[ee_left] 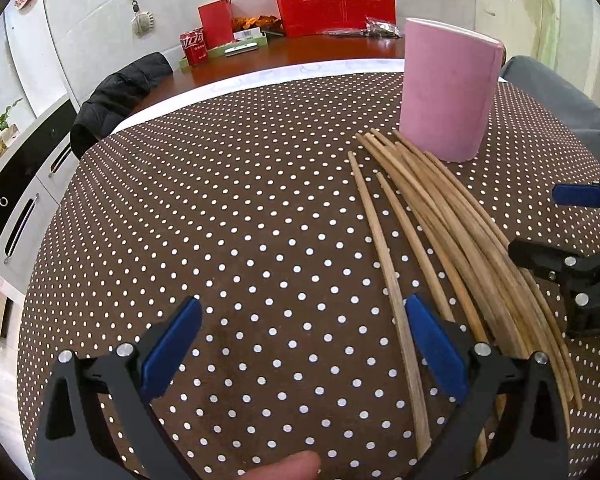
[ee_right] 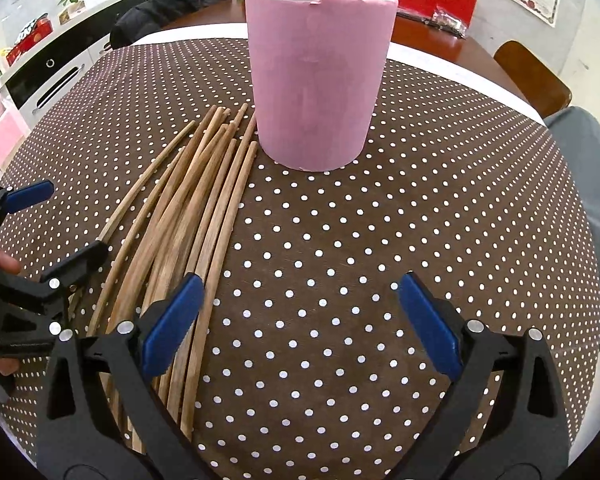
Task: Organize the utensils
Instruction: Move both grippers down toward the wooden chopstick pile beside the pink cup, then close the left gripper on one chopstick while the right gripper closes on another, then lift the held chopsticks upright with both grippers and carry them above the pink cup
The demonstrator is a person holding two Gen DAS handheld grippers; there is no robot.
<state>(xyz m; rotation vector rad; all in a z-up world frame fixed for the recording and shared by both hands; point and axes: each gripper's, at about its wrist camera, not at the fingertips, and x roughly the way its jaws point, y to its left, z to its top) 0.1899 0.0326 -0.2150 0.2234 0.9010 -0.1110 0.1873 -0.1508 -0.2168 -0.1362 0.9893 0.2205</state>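
Note:
Several wooden chopsticks (ee_left: 452,236) (ee_right: 188,216) lie in a loose bundle on the brown polka-dot tablecloth (ee_left: 240,220) (ee_right: 360,260). Their far tips end beside an upright pink cup (ee_left: 448,88) (ee_right: 318,76). My left gripper (ee_left: 304,344) is open just above the cloth, its right finger over the near ends of the leftmost sticks. My right gripper (ee_right: 300,320) is open too, its left finger over the bundle's right side, nothing between its pads. Each gripper shows at the edge of the other's view: the right one (ee_left: 572,232), the left one (ee_right: 48,224).
Beyond the cloth, a wooden table (ee_left: 300,52) carries a red can (ee_left: 194,46), a red bag (ee_left: 336,4) and small boxes. A black jacket (ee_left: 116,96) hangs at the far left. A chair (ee_right: 536,76) and a grey sleeve (ee_right: 592,168) are on the right.

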